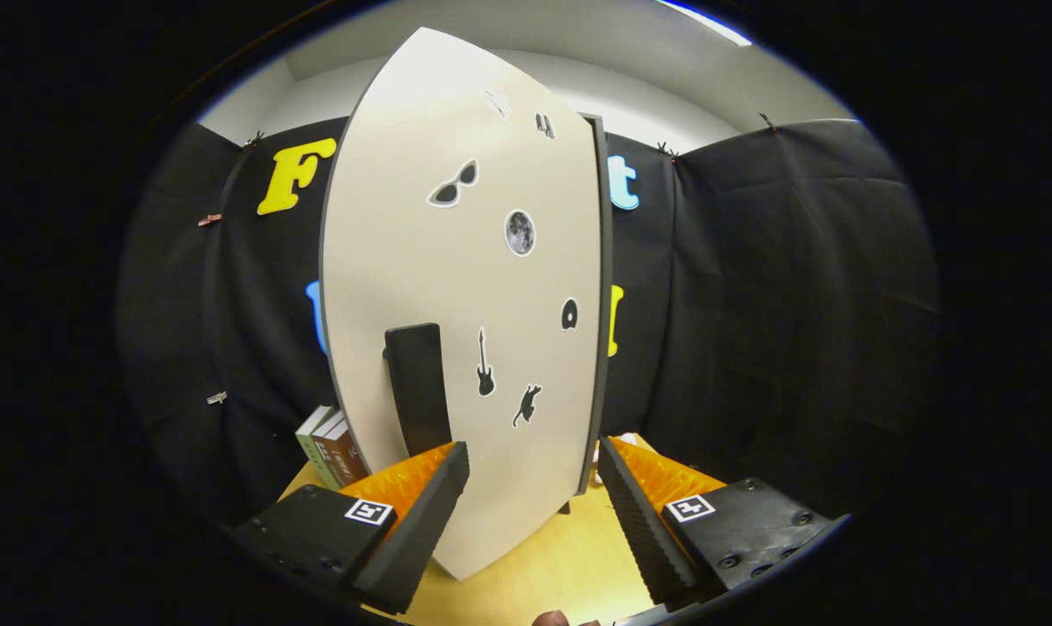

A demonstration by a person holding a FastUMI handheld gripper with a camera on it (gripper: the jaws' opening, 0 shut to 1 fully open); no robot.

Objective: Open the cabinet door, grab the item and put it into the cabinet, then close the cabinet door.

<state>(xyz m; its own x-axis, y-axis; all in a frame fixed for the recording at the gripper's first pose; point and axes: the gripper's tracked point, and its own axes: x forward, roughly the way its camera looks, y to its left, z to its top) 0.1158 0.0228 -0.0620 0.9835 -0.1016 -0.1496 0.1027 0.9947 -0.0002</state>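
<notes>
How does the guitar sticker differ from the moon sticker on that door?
The guitar sticker is tall, thin and solid black; the moon sticker is round, grey and white-rimmed. The guitar sits low beside the black handle, just above the open hand-held gripper; the moon sits higher. Both stick flat on the cabinet door.

Gripper (pixel 533 452) held level and pointing forward, its two fingers (pixel 422 513) spread wide apart, ridged black pads facing inward, nothing pressed between them, a fingertip (pixel 550 618) of the person just behind.
</notes>
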